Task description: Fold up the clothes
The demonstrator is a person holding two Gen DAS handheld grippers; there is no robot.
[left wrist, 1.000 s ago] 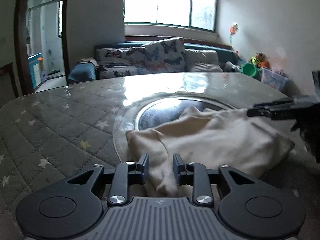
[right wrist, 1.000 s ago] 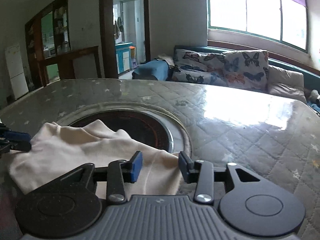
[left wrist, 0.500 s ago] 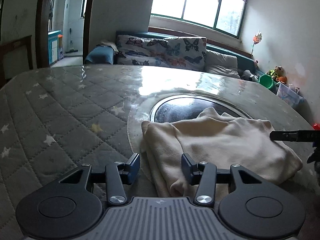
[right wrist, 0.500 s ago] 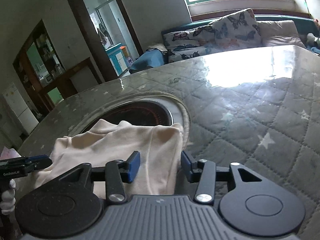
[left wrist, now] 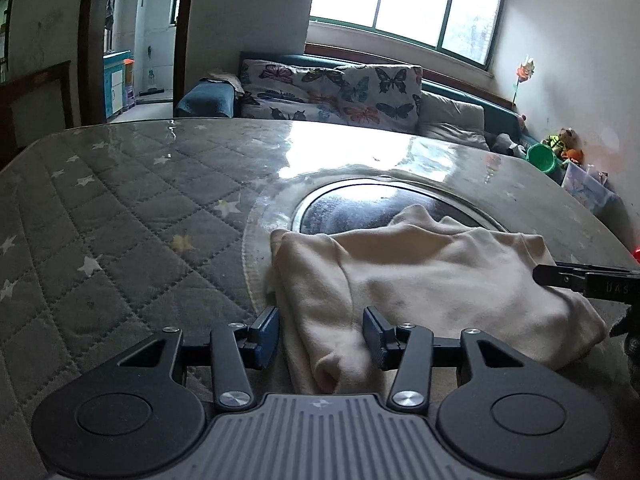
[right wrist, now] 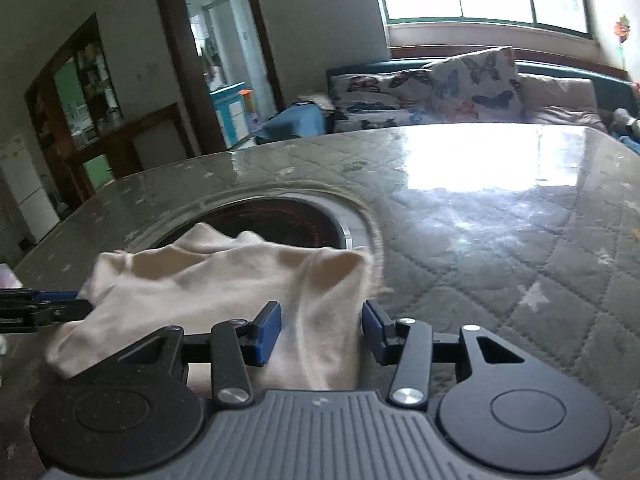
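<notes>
Cream garment point(left wrist: 420, 280) folded in a heap on the quilted table cover point(left wrist: 120, 220), partly over the round dark inset point(left wrist: 360, 208); left gripper point(left wrist: 320, 332) jaws part open, astride the garment's near-left fold, pads clear of the cloth; right gripper point(right wrist: 320, 328) jaws just closing a little, part open over the near-right edge, gripping nothing; green bucket point(left wrist: 542, 158) beyond the table, contents unreadable; garment's near edge hidden behind both gripper bodies
</notes>
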